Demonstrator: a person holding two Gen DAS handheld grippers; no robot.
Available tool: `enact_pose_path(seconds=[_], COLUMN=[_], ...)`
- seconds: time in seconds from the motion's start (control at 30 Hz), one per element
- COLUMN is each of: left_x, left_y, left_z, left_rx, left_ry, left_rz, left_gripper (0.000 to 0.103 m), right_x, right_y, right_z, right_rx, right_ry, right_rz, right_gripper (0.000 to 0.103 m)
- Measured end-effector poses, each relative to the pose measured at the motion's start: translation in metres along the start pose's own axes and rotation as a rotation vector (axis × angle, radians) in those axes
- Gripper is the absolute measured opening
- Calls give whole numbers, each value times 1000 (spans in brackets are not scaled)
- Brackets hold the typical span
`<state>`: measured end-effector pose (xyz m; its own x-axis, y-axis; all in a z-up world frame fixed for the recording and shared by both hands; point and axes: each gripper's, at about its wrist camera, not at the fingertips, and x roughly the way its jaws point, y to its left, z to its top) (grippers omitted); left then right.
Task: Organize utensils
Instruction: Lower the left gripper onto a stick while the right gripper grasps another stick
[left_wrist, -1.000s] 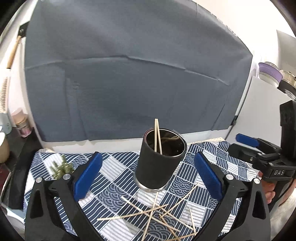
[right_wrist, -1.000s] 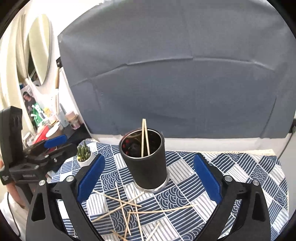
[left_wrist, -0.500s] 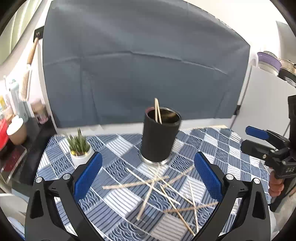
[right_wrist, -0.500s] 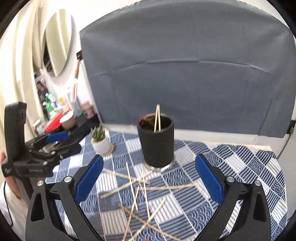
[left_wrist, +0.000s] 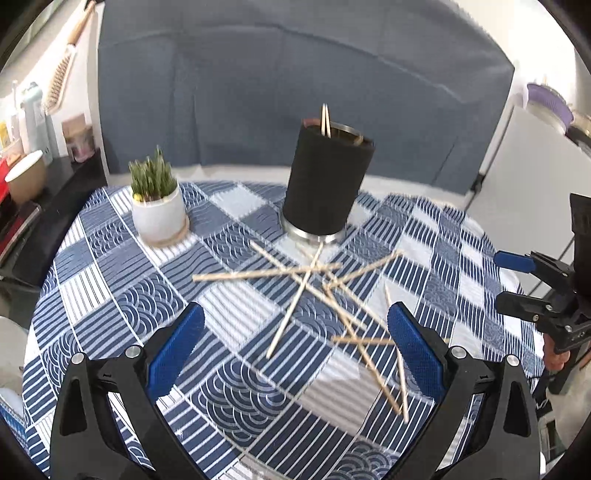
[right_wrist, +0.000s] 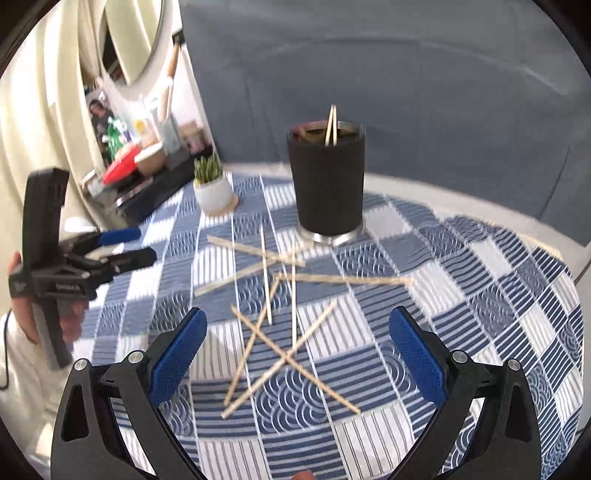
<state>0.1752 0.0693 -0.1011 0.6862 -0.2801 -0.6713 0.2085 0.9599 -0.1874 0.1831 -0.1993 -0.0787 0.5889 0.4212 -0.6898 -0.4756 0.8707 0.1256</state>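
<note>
On the worktop (left_wrist: 110, 302), covered by a blue-and-white patterned cloth, I see a black cup (left_wrist: 327, 181) standing upright toward the far side, on a silver base. Two sticks (left_wrist: 325, 120) stand inside it, their tips rising above the rim. A loose pile of sticks (left_wrist: 325, 291) lies crossed over one another on the cloth just near of the cup; one of them reaches to the silver base. A small potted plant (left_wrist: 157, 201) in a white pot sits on a round coaster to the left of the cup, apart from it.

My left claw (left_wrist: 295, 350) hangs above the near part of the cloth with its blue pads wide apart and nothing between them. My right claw (right_wrist: 297, 354) hangs likewise over the near end of the pile, jaws wide and empty. In the right wrist view the left claw appears at the left edge, held in a hand (right_wrist: 22, 302); in the left wrist view the right claw appears at the right edge, also gaping. A grey backdrop (left_wrist: 295, 92) hangs behind the worktop. Both views show slight motion blur.
</note>
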Motion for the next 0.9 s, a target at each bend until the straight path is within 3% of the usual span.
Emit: enact_pose_path(seconds=[0.27,0.77,0.83,0.87,0.9], left_x=[26,105,115,119,126], left_y=[14,32,37,40,44], left_z=[-6,28,31,32,34], left_rx=[11,249,267,269,273], left_ry=[106,288,315,328,349], left_rz=[-35,-46,-47,-50,-57], left_gripper=[97,93,92,91,91], right_x=[43,95,101,104,107], right_y=[-6,-25,-27,-28,-28], right_z=[-26,-41,-38,-38,-37], right_rx=[-34,-139,-137,-140,-147], right_ry=[154,364,389,403,413], right_rz=[29,4,14,20,19], right_gripper=[93,93,89,76,71])
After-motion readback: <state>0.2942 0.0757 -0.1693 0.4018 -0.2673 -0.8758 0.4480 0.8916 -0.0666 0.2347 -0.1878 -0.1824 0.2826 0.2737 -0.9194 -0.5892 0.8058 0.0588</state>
